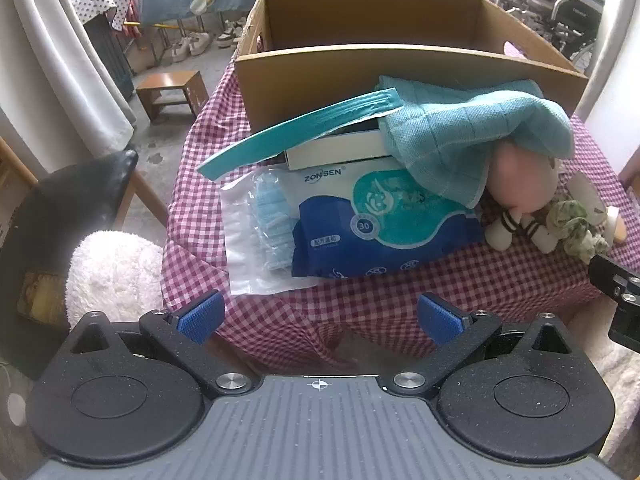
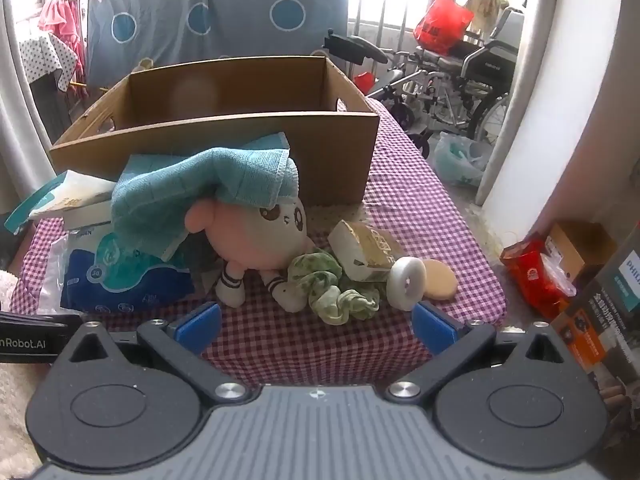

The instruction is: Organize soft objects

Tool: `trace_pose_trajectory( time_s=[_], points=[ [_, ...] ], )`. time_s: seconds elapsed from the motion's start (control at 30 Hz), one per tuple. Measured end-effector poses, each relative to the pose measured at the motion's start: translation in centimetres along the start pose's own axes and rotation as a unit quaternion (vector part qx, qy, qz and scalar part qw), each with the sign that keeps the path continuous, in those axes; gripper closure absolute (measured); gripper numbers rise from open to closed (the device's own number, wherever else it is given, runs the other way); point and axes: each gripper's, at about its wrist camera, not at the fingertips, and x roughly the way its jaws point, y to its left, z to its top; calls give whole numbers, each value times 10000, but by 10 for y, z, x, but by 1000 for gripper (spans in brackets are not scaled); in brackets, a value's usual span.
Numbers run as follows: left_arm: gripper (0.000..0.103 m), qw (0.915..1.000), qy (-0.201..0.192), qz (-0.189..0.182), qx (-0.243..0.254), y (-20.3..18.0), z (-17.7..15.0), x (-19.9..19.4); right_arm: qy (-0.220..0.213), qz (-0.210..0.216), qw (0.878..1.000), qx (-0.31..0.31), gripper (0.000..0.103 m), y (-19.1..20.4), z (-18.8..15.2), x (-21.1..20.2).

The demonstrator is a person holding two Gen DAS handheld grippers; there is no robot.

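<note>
A teal towel (image 1: 472,128) (image 2: 208,188) is draped over a plush doll (image 1: 520,196) (image 2: 256,236) that lies on the checked tablecloth (image 1: 360,296) in front of an open cardboard box (image 1: 360,76) (image 2: 224,132). A green scrunchie (image 2: 332,288) (image 1: 576,228) lies right of the doll. A blue wipes pack (image 1: 380,224) (image 2: 120,280) lies to the left. My left gripper (image 1: 318,318) is open and empty at the table's near edge, before the wipes. My right gripper (image 2: 316,324) is open and empty, just before the doll's legs and the scrunchie.
A bag of masks (image 1: 256,232), a white box (image 1: 336,152) and a teal flat packet (image 1: 296,128) lie left of the towel. A small carton (image 2: 364,252), a tape roll (image 2: 408,284) and a round puff (image 2: 440,280) lie at the right. A chair (image 1: 72,208) stands left; boxes (image 2: 560,264) right.
</note>
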Motion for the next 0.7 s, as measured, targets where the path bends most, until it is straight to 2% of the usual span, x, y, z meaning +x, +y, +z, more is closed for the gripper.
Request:
trace_pose_trajectory(
  time_s=[0.7],
  points=[
    [0,10000,11,60,-54,3,0,-2,36,79,9998,-166,0,7,-3,-1]
  ],
)
